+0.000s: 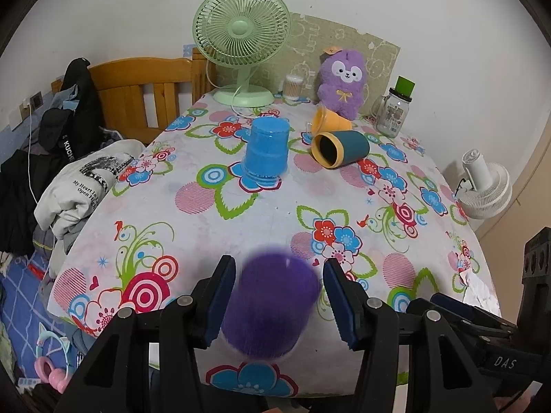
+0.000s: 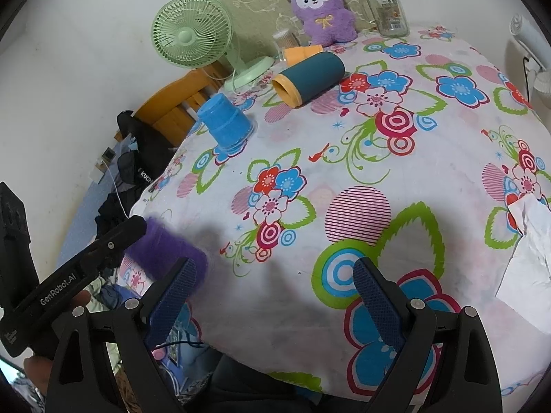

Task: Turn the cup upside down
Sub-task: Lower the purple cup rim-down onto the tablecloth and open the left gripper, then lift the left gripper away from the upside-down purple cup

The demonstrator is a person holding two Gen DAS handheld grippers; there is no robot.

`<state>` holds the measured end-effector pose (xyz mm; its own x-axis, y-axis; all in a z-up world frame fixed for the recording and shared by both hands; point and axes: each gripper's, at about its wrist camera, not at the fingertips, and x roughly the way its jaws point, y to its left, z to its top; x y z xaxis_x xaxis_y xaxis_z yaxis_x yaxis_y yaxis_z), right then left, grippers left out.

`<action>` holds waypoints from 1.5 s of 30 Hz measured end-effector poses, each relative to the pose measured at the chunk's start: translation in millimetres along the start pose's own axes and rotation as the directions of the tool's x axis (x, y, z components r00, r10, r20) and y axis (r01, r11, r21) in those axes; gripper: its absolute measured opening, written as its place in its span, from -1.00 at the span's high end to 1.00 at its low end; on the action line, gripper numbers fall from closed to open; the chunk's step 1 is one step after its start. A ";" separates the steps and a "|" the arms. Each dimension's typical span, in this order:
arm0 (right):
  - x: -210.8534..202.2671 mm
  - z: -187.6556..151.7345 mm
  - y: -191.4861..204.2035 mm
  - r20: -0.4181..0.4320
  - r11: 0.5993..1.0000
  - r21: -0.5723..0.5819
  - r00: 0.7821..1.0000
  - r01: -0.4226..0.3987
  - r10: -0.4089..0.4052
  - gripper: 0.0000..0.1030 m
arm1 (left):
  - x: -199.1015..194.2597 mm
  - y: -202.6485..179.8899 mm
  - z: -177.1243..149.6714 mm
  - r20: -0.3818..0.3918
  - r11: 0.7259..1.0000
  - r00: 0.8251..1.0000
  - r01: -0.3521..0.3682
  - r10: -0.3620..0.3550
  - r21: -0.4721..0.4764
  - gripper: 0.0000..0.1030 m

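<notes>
Floral cloth [image 1: 275, 213] is spread over the table, which is set against a white wall.

Purple cup [image 1: 272, 304]: blurred, base up, seen between the fingers of the left gripper [image 1: 279, 296] at the near edge of the table. A gap shows on each side of the cup in the left wrist view, so the fingers are spread wide and are not closed on it. In the right wrist view the same cup [image 2: 165, 247] is seen beside the left gripper's black finger [image 2: 117, 237].

Right gripper [image 2: 275, 285]: held over bare cloth, blue pads [image 2: 377, 301] set wide apart, nothing between them.

Blue cup [image 1: 265, 153]: stood upside down, mid-table.

Teal cup [image 1: 339, 148]: laid on its side (yellow rim, mouth toward the camera).

Orange cup [image 1: 330, 120]: tipped over, just behind the teal one.

Green fan [image 1: 241, 41]: placed at the far edge. Purple plush [image 1: 342, 79] and glass jar [image 1: 394, 110] with a green lid are ranged to its right.

White fan [image 1: 482, 186]: seen past the table's right side.

Clothes [image 1: 75, 172]: heaped at the left, beside a wooden bed frame [image 1: 137, 93].

White tissue [image 2: 527, 261]: laid on the cloth at the right.
</notes>
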<state>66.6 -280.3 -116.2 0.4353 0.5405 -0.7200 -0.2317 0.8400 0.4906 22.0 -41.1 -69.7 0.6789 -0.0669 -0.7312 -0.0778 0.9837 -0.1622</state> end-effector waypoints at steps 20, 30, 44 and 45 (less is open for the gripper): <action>3.9 0.7 0.8 -0.009 1.000 0.000 1.000 0.001 -0.001 -0.83 | 1.7 0.8 0.6 -0.008 1.000 1.000 0.002 -0.002 -0.001 0.02; 3.1 2.8 4.0 -0.002 1.000 -0.007 1.000 0.006 -0.006 -0.83 | 1.4 4.0 -0.3 0.001 1.000 1.000 0.004 -0.004 -0.004 -0.28; -17.7 10.3 29.8 0.090 0.996 -0.077 0.995 0.048 -0.041 -0.83 | -21.1 9.2 2.6 0.087 1.000 0.996 -0.022 0.021 0.009 -0.87; -19.8 11.0 31.5 0.100 0.995 -0.083 0.994 0.048 -0.039 -0.83 | -22.6 9.1 3.3 0.095 1.000 0.995 -0.025 0.023 0.012 -0.88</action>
<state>60.2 -265.1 -81.1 0.5286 0.4996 -0.6863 -0.2821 0.8659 0.4131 8.4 -30.1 -52.4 0.7433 -0.0278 -0.6683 -0.0854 0.9870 -0.1360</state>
